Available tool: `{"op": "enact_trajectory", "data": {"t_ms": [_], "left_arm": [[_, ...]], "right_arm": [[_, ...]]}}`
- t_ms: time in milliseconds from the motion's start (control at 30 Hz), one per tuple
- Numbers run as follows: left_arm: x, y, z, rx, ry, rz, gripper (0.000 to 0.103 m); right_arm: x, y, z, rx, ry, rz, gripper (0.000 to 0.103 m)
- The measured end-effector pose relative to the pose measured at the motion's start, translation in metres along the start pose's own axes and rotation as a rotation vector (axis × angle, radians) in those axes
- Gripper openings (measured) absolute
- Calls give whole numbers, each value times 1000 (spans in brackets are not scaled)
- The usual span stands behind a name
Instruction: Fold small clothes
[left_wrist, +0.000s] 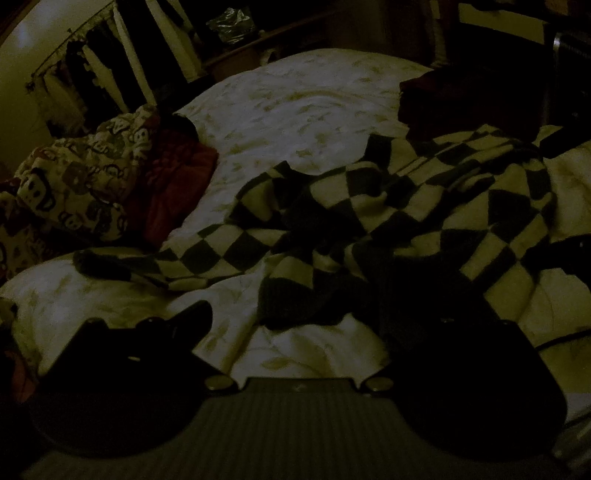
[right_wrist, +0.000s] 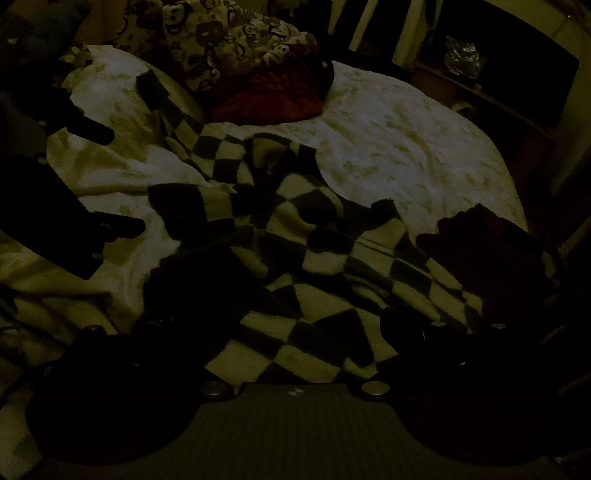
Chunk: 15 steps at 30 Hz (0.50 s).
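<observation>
A black-and-cream checkered knit garment lies crumpled across the pale bedsheet; it also shows in the right wrist view. My left gripper is open, its dark fingers spread wide just before the garment's near dark hem, holding nothing. In the right wrist view the left gripper shows at the left, jaws apart above the sheet. My right gripper is open over the garment's near edge, its fingers hard to make out in the dim light.
A monkey-print cushion and a dark red cloth lie at the bed's left. A dark folded pile sits at the far right; it also shows in the right wrist view. Hanging clothes stand behind.
</observation>
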<state>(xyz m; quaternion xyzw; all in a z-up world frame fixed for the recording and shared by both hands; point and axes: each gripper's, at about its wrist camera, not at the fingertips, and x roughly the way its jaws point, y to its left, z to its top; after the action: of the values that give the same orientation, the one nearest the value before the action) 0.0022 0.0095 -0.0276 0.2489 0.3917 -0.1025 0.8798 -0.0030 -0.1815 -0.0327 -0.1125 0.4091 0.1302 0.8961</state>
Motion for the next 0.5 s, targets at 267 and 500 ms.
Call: {"op": "enact_trajectory", "data": {"t_ms": [267, 500], "left_arm": [[-2, -6, 1, 16, 1, 13, 103], [-2, -7, 1, 17, 5, 20, 103]], "right_arm": [[-1, 3, -1, -14, 4, 12, 103], [-2, 4, 1, -13, 6, 12, 103]]}}
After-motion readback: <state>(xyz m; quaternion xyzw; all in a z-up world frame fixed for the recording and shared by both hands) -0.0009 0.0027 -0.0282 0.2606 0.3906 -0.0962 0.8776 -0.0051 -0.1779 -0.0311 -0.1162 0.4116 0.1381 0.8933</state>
